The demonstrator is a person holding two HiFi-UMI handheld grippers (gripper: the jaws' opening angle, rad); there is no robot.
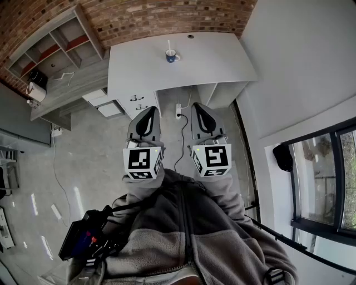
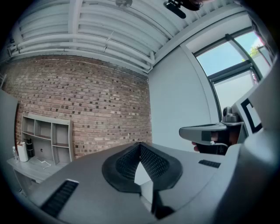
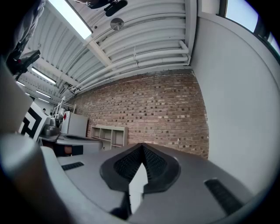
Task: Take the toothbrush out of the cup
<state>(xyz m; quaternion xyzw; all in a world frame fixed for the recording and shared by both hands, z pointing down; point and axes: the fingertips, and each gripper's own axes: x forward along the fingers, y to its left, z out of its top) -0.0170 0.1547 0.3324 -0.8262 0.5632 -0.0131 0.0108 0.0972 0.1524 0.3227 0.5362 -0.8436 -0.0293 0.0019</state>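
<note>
A blue cup (image 1: pixel 172 55) stands near the far edge of the white table (image 1: pixel 211 61), with a pale toothbrush (image 1: pixel 169 44) standing upright in it. Both grippers are held close to the person's body, well short of the table. The left gripper (image 1: pixel 151 109) and the right gripper (image 1: pixel 198 106) are side by side over the floor, both pointing toward the table. In the left gripper view the jaws of the left gripper (image 2: pixel 140 145) meet at the tip with nothing between them. The right gripper (image 3: pixel 142 147) looks the same. Neither gripper view shows the cup.
A grey shelf unit (image 1: pixel 53 44) stands against the brick wall (image 1: pixel 167 16) left of the table. A cable (image 1: pixel 181 139) runs down across the floor under the table. A white wall (image 1: pixel 300 67) and a window (image 1: pixel 328 178) are on the right.
</note>
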